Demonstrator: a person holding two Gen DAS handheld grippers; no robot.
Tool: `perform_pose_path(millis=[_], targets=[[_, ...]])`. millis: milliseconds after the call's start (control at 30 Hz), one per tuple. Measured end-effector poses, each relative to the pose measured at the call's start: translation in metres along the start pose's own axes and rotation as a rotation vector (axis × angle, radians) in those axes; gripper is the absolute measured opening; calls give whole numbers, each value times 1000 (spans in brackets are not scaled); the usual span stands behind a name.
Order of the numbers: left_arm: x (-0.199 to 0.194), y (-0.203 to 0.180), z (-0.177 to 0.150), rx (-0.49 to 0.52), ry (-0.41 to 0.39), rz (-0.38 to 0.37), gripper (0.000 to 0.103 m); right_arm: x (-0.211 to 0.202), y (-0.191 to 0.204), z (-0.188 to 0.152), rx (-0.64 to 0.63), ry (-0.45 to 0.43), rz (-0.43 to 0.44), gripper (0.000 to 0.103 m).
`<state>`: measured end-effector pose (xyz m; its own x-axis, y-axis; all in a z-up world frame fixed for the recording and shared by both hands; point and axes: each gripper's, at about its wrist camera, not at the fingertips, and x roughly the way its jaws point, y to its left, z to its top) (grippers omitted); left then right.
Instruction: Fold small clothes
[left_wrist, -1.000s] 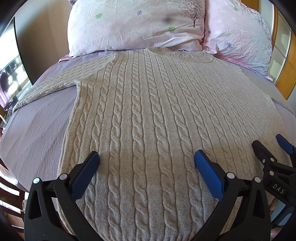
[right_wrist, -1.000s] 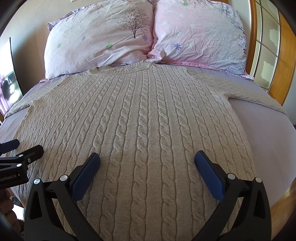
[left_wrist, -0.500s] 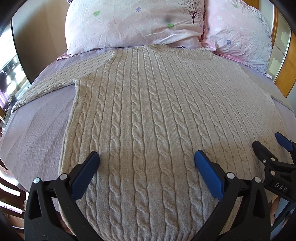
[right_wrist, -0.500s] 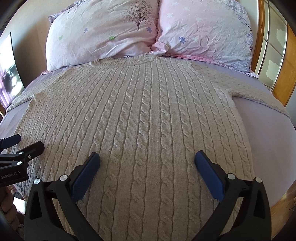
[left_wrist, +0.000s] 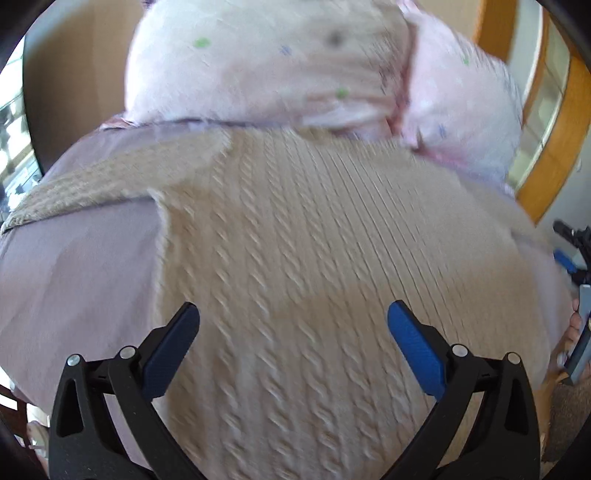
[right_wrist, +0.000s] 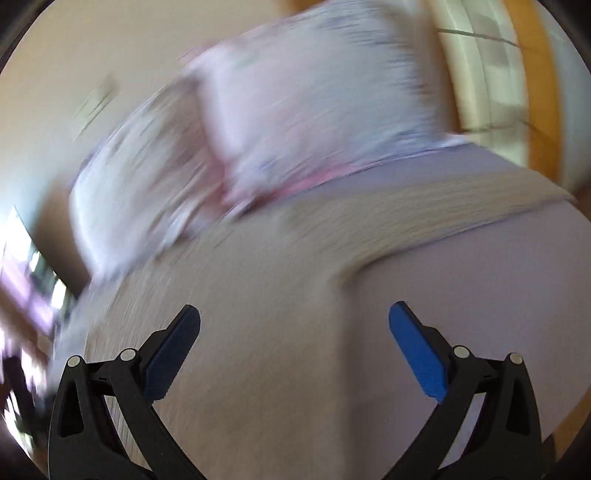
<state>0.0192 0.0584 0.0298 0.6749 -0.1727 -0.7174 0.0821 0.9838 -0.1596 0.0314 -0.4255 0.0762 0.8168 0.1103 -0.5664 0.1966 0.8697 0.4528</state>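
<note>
The cable-knit sweater (left_wrist: 303, 258) lies flat, front up, on the lilac bed sheet (left_wrist: 74, 277). Its neckline reaches the two pink pillows (left_wrist: 266, 59) ahead of the left hand-held gripper (left_wrist: 293, 341), and its hem end passes below the fingers, out of view. One sleeve (left_wrist: 92, 184) runs out to the left of that gripper. In the right wrist view the other sleeve (right_wrist: 443, 206) stretches ahead and to the right of the right hand-held gripper (right_wrist: 295, 343). Both hand-held grippers are spread wide and hold nothing.

The step in hand looks like the approach to a first fold, probably each gripper going for its own side of the garment. To do it well:

- Slow down before contact; both views are smeared, the right one heavily.
- Pinch the knit only, at a sleeve or side edge, so the sheet is not lifted with it.
- Take both layers of the thick knit, deep enough that it does not slip out.
- Carry the fold across low and flat, so the body does not drag or bunch.

Compared with half a second ago, the left view has shifted toward the sweater's left side and sits nearer the pillows. The right view has swung hard to the right: the sweater's right side edge (right_wrist: 343, 295) now falls between its fingers, with bare sheet under the right finger (right_wrist: 417, 354). In the left view, the right gripper has moved from low on the right to the far right edge. The sweater itself has not been disturbed.
</note>
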Motion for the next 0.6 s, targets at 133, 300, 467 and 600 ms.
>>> perform_pose_path(millis=[133, 300, 467, 600], targets=[[4, 38, 26, -62, -54, 52, 101, 25, -103, 62, 309, -14, -158, 75], [12, 97, 52, -206, -65, -24, 101, 57, -194, 90, 599, -13, -300, 58], [-4, 156, 62, -359, -136, 83, 101, 65, -218, 96, 676, -80, -356, 22], [-18, 213, 58, -562, -216, 65, 101, 68, -191, 104, 606, -115, -322, 9]])
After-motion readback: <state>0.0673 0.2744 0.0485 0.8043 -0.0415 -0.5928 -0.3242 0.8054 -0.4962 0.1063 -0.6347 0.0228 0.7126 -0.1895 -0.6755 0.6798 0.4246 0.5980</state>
